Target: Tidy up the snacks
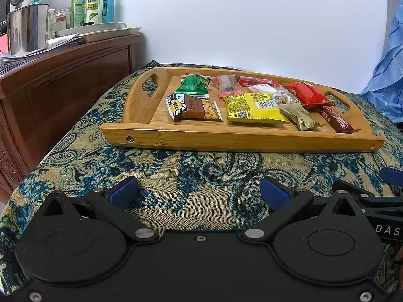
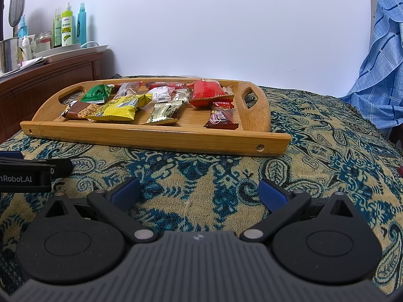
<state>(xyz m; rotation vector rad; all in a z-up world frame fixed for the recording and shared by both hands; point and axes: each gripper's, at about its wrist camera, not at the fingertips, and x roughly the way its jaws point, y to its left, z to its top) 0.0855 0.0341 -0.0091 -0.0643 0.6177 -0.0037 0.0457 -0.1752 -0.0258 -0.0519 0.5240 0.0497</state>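
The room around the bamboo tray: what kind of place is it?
Probably a bedroom at home. The bamboo tray sits on a paisley cloth, a carved wooden cabinet holds spray bottles, and plaid fabric hangs nearby.

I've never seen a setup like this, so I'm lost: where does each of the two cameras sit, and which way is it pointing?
Left wrist: on the left gripper, low over the patterned cloth, facing the wooden tray; its open blue fingers show, right gripper's edge at right.
Right wrist: on the right gripper, facing the same tray from further right; open fingers show, left gripper's edge at left.
Shared: tray, yellow snack packet, cloth.
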